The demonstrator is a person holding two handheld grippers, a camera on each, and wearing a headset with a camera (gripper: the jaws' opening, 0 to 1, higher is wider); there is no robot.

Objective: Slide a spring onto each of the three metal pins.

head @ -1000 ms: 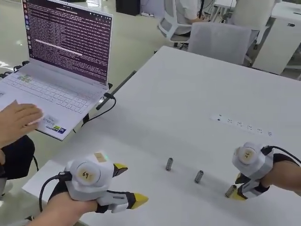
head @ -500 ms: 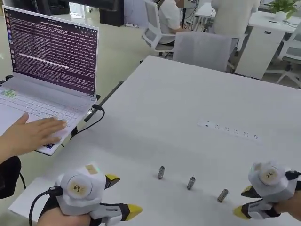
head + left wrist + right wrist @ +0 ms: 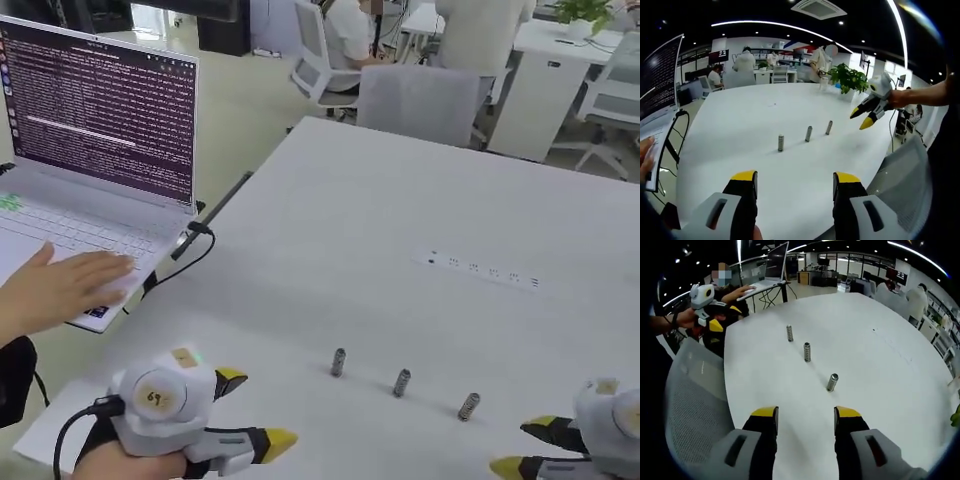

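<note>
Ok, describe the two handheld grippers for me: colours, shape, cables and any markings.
The left gripper has a rounded white body, two black jaws tipped in yellow, a round pale disc with dark handwritten digits, and a black cable leaving its rear. The right gripper has the same white body and yellow-tipped black jaws.

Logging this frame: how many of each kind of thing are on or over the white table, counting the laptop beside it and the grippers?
Pins with a spring on: 3
Power strip: 1
Laptop: 1
Grippers: 2, the left gripper and the right gripper, both open, holding nothing
Total: 7
</note>
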